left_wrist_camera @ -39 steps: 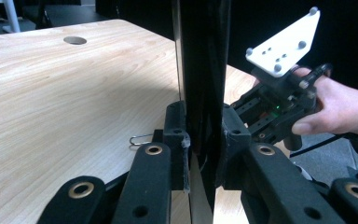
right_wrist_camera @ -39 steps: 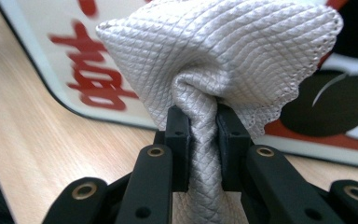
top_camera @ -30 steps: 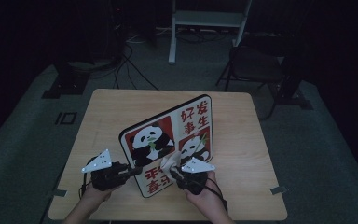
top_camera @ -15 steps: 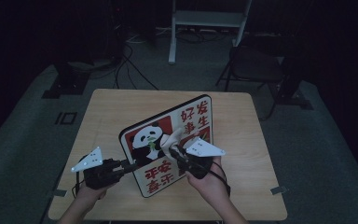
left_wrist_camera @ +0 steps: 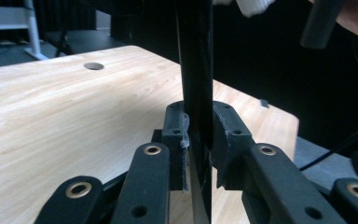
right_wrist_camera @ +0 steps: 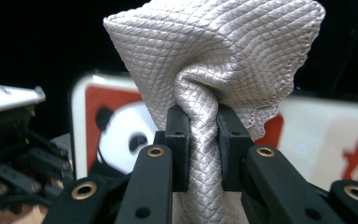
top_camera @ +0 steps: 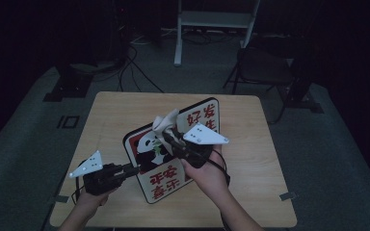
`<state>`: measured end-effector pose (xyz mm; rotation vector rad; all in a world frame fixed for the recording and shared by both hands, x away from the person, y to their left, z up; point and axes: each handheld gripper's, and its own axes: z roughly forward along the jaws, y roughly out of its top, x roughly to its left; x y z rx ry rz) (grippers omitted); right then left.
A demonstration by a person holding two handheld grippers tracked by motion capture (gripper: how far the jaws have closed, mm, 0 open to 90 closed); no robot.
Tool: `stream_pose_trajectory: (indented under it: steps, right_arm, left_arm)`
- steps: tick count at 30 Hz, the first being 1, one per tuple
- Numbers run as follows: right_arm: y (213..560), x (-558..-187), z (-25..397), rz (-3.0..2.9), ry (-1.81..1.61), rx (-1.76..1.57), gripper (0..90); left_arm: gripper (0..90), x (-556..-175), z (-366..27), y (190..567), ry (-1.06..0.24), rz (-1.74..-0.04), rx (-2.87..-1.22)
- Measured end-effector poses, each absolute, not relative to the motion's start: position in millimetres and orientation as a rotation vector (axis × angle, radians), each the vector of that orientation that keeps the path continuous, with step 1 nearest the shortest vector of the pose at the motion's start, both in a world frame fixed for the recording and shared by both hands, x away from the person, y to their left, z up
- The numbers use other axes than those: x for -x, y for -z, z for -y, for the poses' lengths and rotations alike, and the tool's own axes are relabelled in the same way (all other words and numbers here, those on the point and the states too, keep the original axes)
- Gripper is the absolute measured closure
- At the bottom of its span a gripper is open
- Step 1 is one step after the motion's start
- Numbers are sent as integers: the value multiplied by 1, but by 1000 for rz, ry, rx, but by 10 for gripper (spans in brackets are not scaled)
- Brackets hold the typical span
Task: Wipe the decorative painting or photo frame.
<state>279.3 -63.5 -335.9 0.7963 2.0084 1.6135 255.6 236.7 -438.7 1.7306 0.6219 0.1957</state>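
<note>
Panda sign [top_camera: 173, 149], the big printed board, stands propped up off the wooden table [top_camera: 115, 115], its left edge clenched between the jaws of the left gripper [top_camera: 134, 170]; in the left gripper view that edge [left_wrist_camera: 196, 93] rises thin and dark straight up out of the pads. The main risk, as I judge it, lies there: the board is large and the bite is narrow and sits at one edge, so any push against the face could swing the sign around those jaws or tip it flat. Next comes the grey cloth [right_wrist_camera: 214, 60], bunched and pinched at its waist by the right gripper [right_wrist_camera: 201, 140], with most of its bulk ballooning above the jaws and just in front of the panda picture. Only a twisted neck is caught, so dragging it across the board could pull it free.
</note>
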Motion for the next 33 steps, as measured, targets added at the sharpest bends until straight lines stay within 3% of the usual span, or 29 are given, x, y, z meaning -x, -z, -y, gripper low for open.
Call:
stream_pose_trajectory:
  steps: [8,33]
  right_arm:
    - [330,-285,44,-1996,-1600,-768,776]
    - [408,-269,52,-2123,-1483,-840,777]
  left_arm:
    - [783,-255,-237,439,-194,-615,-1729]
    - [780,-256,-235,439,-201,-606,-1743]
